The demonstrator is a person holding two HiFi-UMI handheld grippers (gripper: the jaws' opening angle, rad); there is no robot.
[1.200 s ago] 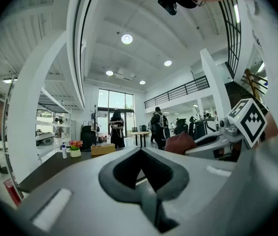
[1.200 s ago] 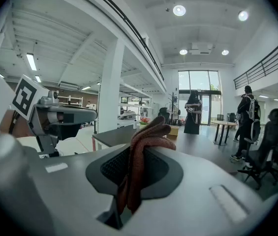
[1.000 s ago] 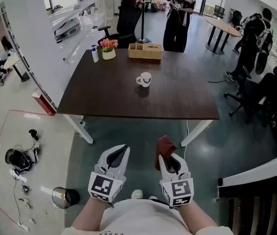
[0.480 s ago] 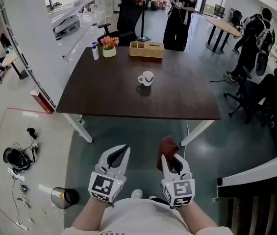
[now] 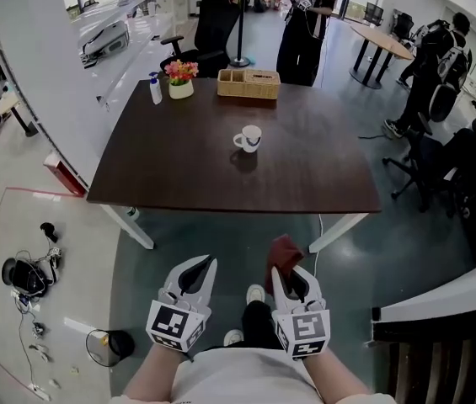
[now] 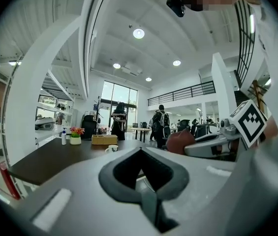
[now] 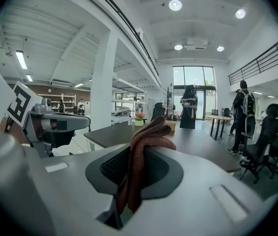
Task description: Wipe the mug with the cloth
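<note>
Left gripper (image 5: 206, 265): held low in front of the person's body. Jaws closed tip to tip with nothing between them. Pale grey moulded shell, dark pad lining.
Table (image 5: 179, 167): dark brown flat top with a matt, wood-like look, on white legs. It stands well apart from both grippers, across open floor.
Mug (image 5: 249, 138): upright near the middle of the table top, handle to the left. White and smooth, probably glazed ceramic, with a dark interior. Nothing touches it.
Cloth (image 5: 283, 251): rust-red with a nubbly, towel-like weave, bunched into soft rolls. It is pinched in the right-hand jaws and pokes out past their tips.
Right gripper (image 5: 293, 278): level with the left one and just beside it. Jaws clamped on the cloth, whose folds fill the ribbed dark pads.
Progress: cloth is in hand and that part looks done. No wiping has begun.
Remaining (judgement): close in on the table, steady the mug, likely with the free left jaws, then rub the cloth over it.
</note>
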